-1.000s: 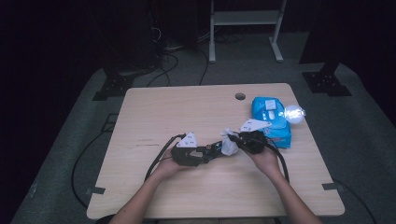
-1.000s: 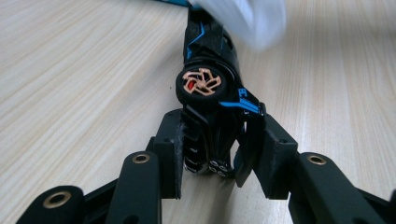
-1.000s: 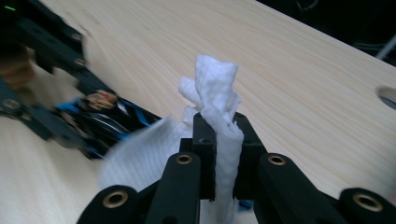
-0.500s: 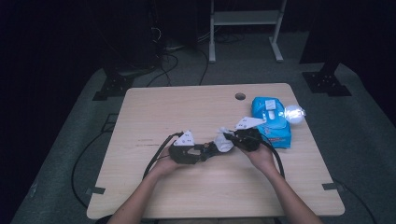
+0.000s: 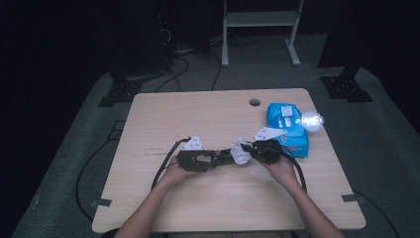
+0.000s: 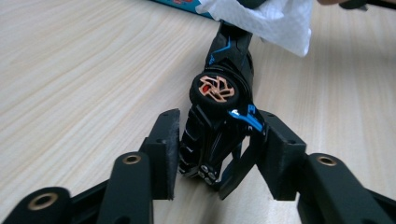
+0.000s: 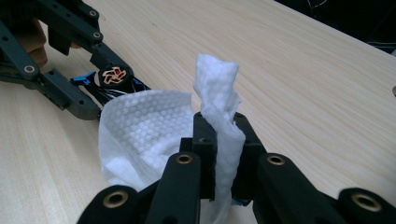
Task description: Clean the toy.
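Observation:
A black toy car (image 6: 219, 93) with blue trim and an orange wheel hub lies on its side on the wooden table, and my left gripper (image 6: 219, 144) is shut on its rear end. In the high view the left gripper (image 5: 220, 157) holds the toy car (image 5: 227, 155) at mid-table. My right gripper (image 7: 219, 140) is shut on a white wet wipe (image 7: 144, 130), which drapes over the car's far end (image 7: 114, 77). The wipe (image 5: 241, 151) sits between the two grippers, with the right gripper (image 5: 249, 150) just right of it. The wipe (image 6: 271, 18) hides the car's front.
A blue pack of wipes (image 5: 289, 129) lies at the table's right side, with a bright glare spot (image 5: 313, 120) beside it. A cable hole (image 5: 254, 102) is near the far edge of the table (image 5: 198, 114). Cables trail from both grippers toward the person.
Both grippers stay close together at mid-table and have shifted only slightly. The wipe has moved a little over the car's end.

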